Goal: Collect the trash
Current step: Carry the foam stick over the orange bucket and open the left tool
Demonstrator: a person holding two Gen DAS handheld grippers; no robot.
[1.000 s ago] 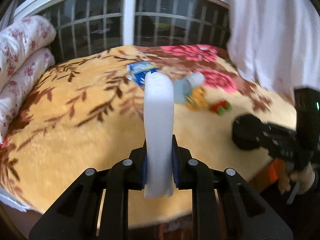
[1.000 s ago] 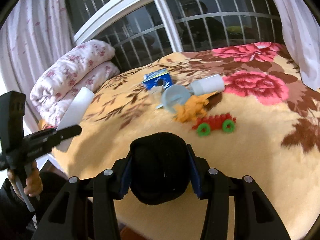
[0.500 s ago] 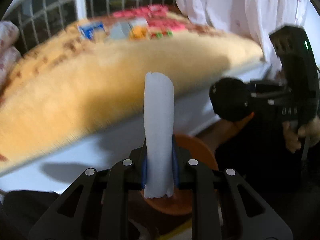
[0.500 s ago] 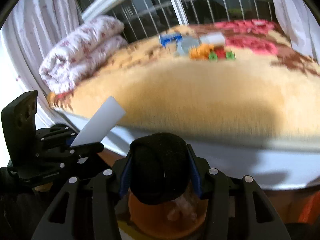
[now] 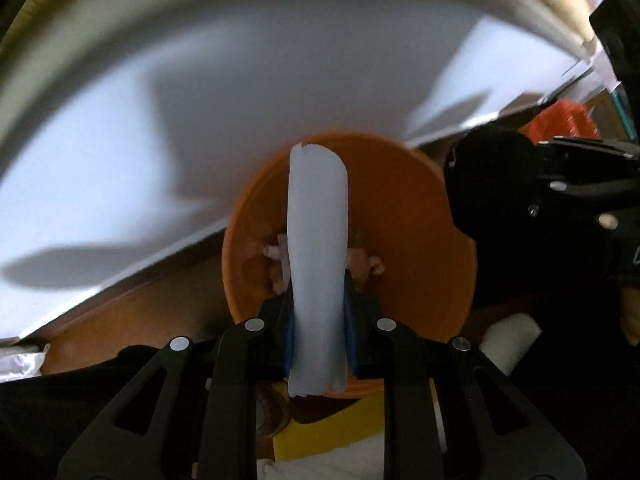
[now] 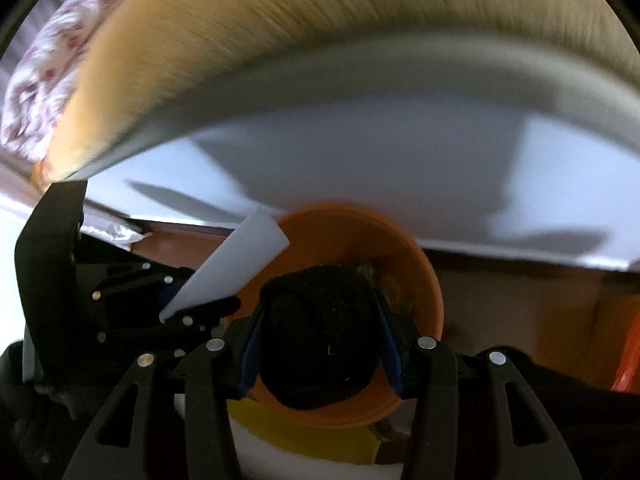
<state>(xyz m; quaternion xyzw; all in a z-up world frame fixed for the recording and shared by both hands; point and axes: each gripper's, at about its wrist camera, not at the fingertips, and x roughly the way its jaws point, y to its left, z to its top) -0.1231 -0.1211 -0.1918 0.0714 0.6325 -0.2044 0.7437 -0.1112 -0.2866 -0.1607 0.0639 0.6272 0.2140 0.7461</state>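
A pale white, flattened strip of foam-like material (image 5: pixel 318 264) stands up between the closed fingers of the left gripper (image 5: pixel 318 332), clamped near its lower end, its rounded top reaching over the far wall of a round orange plastic bin (image 5: pixel 432 248). In the right wrist view the same strip (image 6: pixel 228 264) tilts to the right, its upper corner crossing the bin's left rim. The left gripper (image 6: pixel 192 312) itself hangs just outside that rim.

A black, fuzzy, rounded lump of fabric (image 6: pixel 320 332) is pinched between the blue-padded fingers of the right gripper (image 6: pixel 320 344), and it hangs over the open mouth of the orange bin (image 6: pixel 424 280). From the left wrist view the same black lump (image 5: pixel 492 184) sits at the bin's right rim, held by the right gripper (image 5: pixel 532 184).

Inside the bin, some pale crumpled scraps (image 5: pixel 280 264) lie at the bottom; what they are is unclear. The bin rests on a yellow sheet (image 6: pixel 304 436) on the floor.

Just behind the bin rises the white side panel of a bed (image 6: pixel 360 160), with shadows across it. Above it runs the blurred edge of a tan fleece blanket (image 6: pixel 280 28). A white quilt with red flowers (image 6: pixel 44 64) lies at the bed's far left corner.
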